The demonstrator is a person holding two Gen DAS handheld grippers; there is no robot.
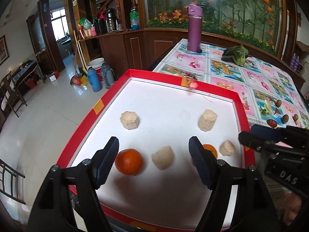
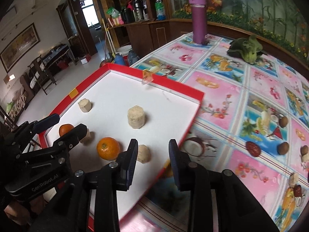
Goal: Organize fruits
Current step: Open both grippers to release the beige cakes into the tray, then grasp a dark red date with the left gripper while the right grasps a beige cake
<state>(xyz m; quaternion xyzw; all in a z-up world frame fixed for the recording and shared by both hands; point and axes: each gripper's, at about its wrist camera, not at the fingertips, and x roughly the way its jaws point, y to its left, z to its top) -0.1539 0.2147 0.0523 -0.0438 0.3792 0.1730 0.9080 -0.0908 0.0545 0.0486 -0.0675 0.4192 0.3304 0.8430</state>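
A white tray with a red rim (image 1: 108,96) (image 2: 173,83) holds two oranges and several beige cakes. My left gripper (image 1: 153,162) hovers open over the tray's near part. One orange (image 1: 129,161) and a beige cake (image 1: 162,159) lie between its fingers. The second orange (image 1: 211,149) is half hidden behind the right finger. My right gripper (image 2: 153,162) is open and empty over the tray's right edge, next to that orange (image 2: 108,148) and a beige lump (image 2: 143,153). It appears at the right of the left wrist view as the right gripper (image 1: 247,132).
On the patterned tablecloth to the right of the tray lie a red date (image 2: 253,148) and brown round fruits (image 2: 283,147). A purple bottle (image 1: 195,29) and a green vegetable (image 1: 236,55) stand at the far end. Left of the tray the table drops off to the floor.
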